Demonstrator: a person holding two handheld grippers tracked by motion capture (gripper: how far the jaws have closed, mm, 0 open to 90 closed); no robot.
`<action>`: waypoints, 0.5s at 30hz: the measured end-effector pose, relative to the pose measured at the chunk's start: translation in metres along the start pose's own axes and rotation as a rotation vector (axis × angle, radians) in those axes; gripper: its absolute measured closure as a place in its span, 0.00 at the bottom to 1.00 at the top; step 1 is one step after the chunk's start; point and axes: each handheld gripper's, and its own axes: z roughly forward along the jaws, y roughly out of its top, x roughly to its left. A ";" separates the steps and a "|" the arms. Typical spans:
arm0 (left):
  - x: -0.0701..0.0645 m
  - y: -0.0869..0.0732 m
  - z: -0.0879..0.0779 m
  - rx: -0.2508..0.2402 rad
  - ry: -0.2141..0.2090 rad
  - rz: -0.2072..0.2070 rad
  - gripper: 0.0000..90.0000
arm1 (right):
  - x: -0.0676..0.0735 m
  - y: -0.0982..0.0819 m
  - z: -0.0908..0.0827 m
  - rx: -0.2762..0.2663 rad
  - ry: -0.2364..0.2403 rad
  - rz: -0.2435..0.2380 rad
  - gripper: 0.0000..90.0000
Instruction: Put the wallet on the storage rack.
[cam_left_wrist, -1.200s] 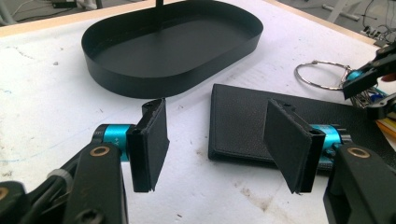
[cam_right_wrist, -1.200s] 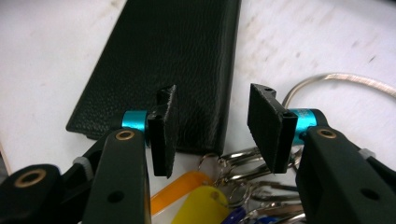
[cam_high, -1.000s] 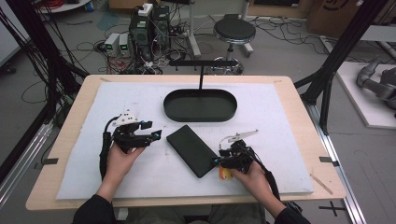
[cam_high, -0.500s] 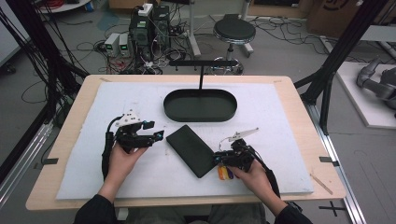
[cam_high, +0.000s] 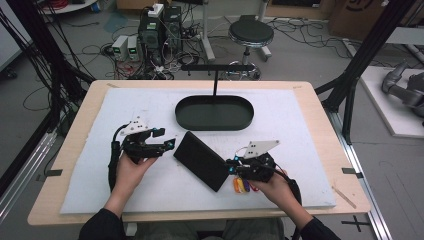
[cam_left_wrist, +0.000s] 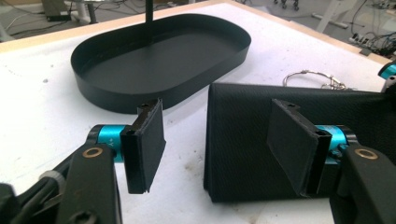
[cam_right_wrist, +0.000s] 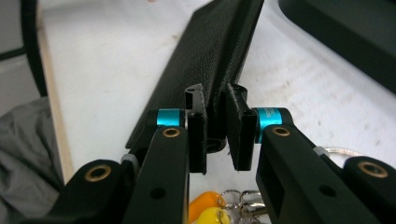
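Observation:
A flat black pouch (cam_high: 200, 160) lies slantwise on the white mat (cam_high: 300, 125). My right gripper (cam_high: 231, 167) holds its near right end. In the right gripper view the jaws have just been closing and the pads (cam_right_wrist: 196, 135) pinch the pouch's thin edge (cam_right_wrist: 210, 51), raised a little off the mat. My left gripper (cam_high: 167, 145) stands open at the pouch's far left corner. Its jaws (cam_left_wrist: 219, 140) have just been opening, with the right pad hanging over the pouch (cam_left_wrist: 243, 121) and not pressing on it.
A black oval tray (cam_high: 215, 126) with an upright T-shaped post (cam_high: 215, 75) stands behind the pouch. A bunch of keys with yellow and orange tags (cam_high: 241, 186) lies under my right hand. A wire key ring (cam_left_wrist: 313, 77) lies beyond the pouch.
My right gripper's jaws have closed on the pouch's edge and the hand has risen a little with it. The left jaws have widened slightly; that hand has stayed in place.

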 end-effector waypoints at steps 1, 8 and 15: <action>0.000 0.000 0.000 -0.004 -0.007 0.002 0.40 | 0.001 0.000 -0.001 -0.004 0.003 -0.022 0.90; -0.002 0.000 0.007 -0.013 -0.101 0.011 0.35 | 0.005 -0.002 -0.011 -0.012 0.034 -0.130 0.90; -0.006 -0.002 0.021 0.006 -0.228 0.020 0.33 | 0.006 -0.005 -0.017 -0.023 0.084 -0.199 0.90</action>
